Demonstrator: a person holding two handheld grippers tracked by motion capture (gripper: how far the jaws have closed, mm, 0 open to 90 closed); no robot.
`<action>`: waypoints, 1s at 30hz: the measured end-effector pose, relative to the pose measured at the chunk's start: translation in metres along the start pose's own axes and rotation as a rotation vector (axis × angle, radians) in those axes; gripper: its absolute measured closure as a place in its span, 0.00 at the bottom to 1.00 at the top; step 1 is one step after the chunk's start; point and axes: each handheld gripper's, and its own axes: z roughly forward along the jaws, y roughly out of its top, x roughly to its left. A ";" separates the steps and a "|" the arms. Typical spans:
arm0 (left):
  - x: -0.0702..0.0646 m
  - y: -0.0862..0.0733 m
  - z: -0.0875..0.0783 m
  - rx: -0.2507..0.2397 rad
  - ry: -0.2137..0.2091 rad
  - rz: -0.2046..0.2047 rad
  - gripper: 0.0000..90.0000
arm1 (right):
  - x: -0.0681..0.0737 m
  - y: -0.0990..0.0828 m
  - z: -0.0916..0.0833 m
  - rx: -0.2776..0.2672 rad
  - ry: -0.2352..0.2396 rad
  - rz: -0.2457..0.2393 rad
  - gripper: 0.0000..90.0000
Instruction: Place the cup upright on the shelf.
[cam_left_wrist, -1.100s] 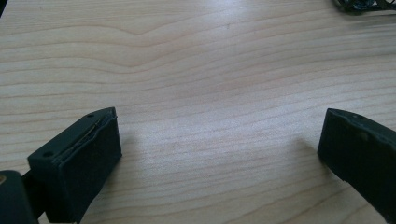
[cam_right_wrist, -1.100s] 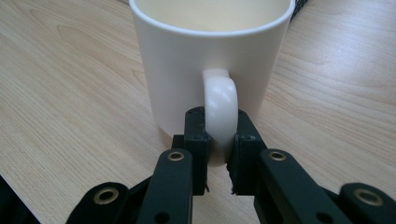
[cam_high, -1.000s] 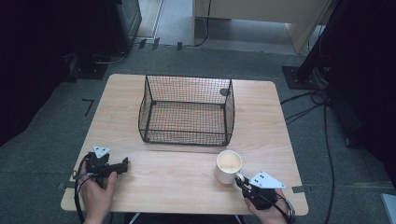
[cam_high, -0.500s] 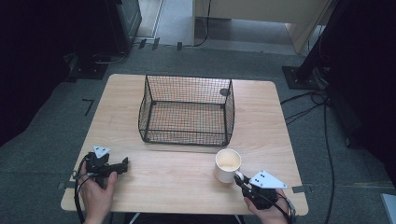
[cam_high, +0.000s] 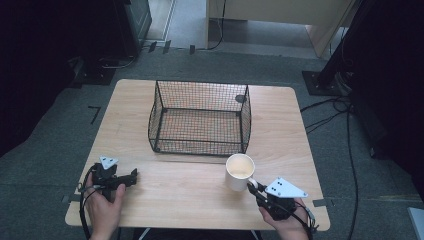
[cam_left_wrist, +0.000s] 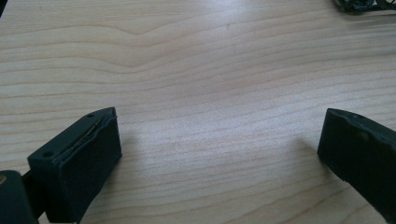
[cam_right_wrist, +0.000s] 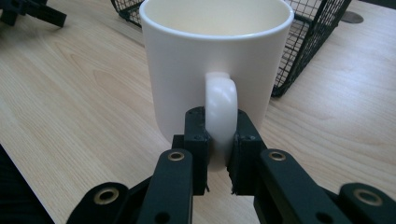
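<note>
while the left tool (cam_left_wrist: 219, 154) is idling released at 7 o'clock, the right tool (cam_right_wrist: 218, 149) is clenching the handle (cam_right_wrist: 221, 107) of the mug (cam_high: 239, 171), likely stiff, smooth, breakable and weighty.

From where I stood there was nothing to read. The white mug (cam_right_wrist: 212, 60) was plain all round, with no print or logo on the side that faced me. The wire basket (cam_high: 200, 117) carried no tag, and the wooden table (cam_high: 190, 195) bore no sticker, number or mark with lettering on it.
</note>
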 end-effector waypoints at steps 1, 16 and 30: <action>0.000 0.000 0.000 0.000 0.000 0.000 0.00 | 0.000 0.001 0.000 -0.001 0.002 0.001 0.90; 0.000 0.000 0.000 0.000 0.000 0.000 0.00 | 0.005 0.026 0.000 -0.040 0.023 -0.020 0.90; 0.000 0.000 0.000 -0.001 0.000 -0.002 0.00 | 0.015 0.056 0.007 -0.071 0.054 -0.061 0.90</action>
